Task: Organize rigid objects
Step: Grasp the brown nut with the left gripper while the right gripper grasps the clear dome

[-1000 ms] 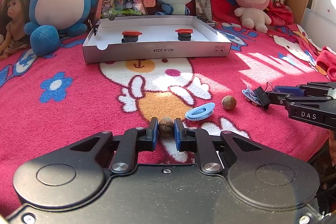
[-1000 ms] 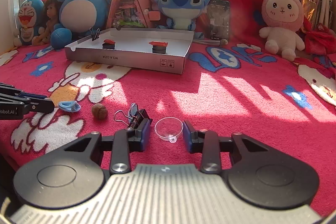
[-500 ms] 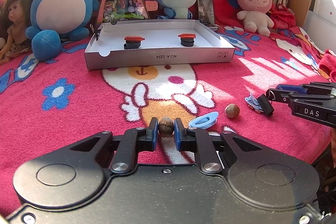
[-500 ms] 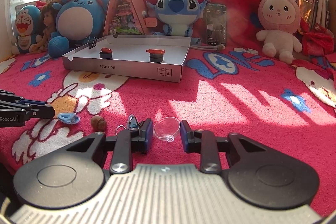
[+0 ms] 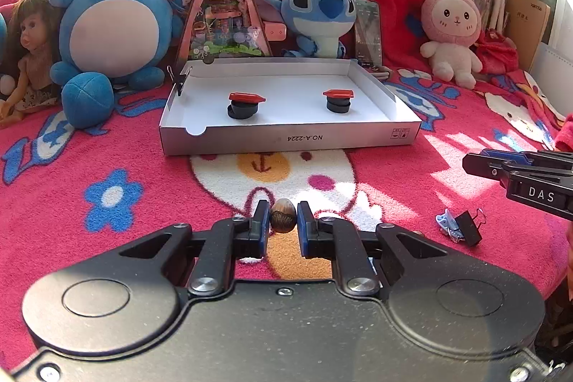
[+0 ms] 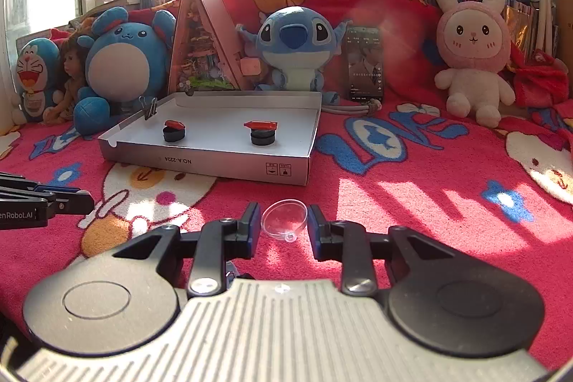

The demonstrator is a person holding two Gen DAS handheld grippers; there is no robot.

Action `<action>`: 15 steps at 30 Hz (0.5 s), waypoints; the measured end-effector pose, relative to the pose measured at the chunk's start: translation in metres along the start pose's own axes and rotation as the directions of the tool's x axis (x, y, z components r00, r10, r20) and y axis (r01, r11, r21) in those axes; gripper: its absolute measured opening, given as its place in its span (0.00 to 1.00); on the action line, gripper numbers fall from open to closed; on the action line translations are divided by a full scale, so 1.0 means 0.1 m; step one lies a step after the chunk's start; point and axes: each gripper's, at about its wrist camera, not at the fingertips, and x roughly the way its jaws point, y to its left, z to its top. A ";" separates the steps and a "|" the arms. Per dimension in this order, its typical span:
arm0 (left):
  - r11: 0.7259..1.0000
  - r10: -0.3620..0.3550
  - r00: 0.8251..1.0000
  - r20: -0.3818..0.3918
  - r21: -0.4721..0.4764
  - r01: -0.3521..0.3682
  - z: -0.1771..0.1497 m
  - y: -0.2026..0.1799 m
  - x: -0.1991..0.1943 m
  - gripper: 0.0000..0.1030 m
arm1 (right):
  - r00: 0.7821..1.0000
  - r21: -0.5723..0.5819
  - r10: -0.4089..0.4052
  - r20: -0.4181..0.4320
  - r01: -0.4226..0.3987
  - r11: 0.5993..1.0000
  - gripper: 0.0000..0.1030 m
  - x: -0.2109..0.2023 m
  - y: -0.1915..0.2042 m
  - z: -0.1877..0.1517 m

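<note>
Slippage is the main worry in the left wrist view: the left gripper (image 5: 283, 221) is clamped on a small round brown nut (image 5: 283, 220), held only at its curved sides above the red patterned fleece blanket (image 5: 107, 238), so a jolt could pop it out and send it rolling. The shallow white cardboard tray (image 5: 286, 140), where it probably belongs, lies well ahead and already holds two black pots with red lids (image 5: 243, 104). A black binder clip (image 5: 467, 228) lies on the blanket to the right. The tray wall reads "NO.A-2224" upside down; the other gripper reads "DAS".

In the right wrist view the right gripper (image 6: 283, 226) pinches a clear shallow plastic dish with a small tab (image 6: 284, 221) across its rim. Thin slick plastic could flex, tilt or squirt free if squeezed harder. The tray sits ahead and left; "enRobot.AI" shows on the left gripper.
</note>
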 end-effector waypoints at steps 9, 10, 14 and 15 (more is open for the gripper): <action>1.000 0.013 0.999 0.031 -0.008 -0.013 0.26 0.10 0.07 0.15 | 1.000 0.025 0.020 0.006 -0.020 0.999 0.32 0.16 0.03 0.23; 1.000 0.012 0.999 0.031 -0.014 -0.012 0.29 0.12 0.08 0.15 | 1.000 0.029 0.019 0.007 -0.019 0.999 0.32 0.18 0.03 0.25; 1.000 0.012 1.000 0.029 -0.029 -0.011 0.39 0.18 0.15 0.15 | 1.000 0.040 0.027 0.013 -0.028 0.999 0.32 0.23 0.04 0.34; 0.999 0.012 1.000 0.028 -0.033 -0.011 0.41 0.19 0.17 0.15 | 0.999 0.042 0.030 0.013 -0.031 0.999 0.32 0.25 0.04 0.36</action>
